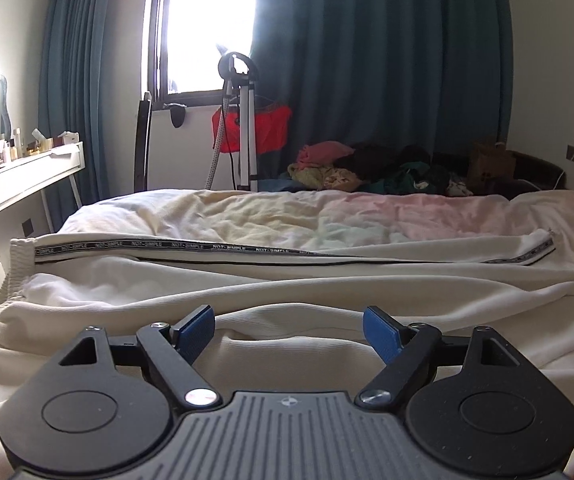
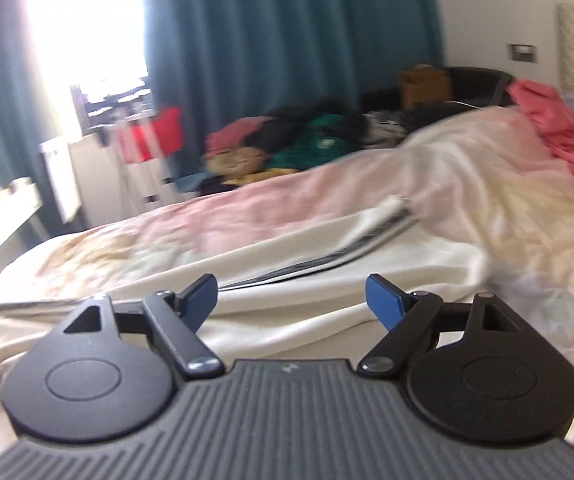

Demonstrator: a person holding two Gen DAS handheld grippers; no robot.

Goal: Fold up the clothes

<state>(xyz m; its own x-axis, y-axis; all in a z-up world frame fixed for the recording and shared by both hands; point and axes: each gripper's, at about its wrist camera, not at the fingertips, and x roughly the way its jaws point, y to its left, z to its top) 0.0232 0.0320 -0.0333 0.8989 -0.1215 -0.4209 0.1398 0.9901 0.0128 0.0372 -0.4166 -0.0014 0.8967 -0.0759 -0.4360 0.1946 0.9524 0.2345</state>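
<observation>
A black tape down the side seam of the cream trousers (image 1: 223, 280) repeats the words "NOT-SIMPLE" in pale letters; the trousers lie spread lengthwise across the bed (image 1: 327, 216), on its pastel cover, waistband at the left. The left gripper (image 1: 289, 330) hangs low over the near trouser leg, angled slightly down, jaws wide apart with nothing between the blue pads. The right gripper (image 2: 291, 300) is tilted over the same cream cloth in a blurred view, likewise spread wide and empty.
</observation>
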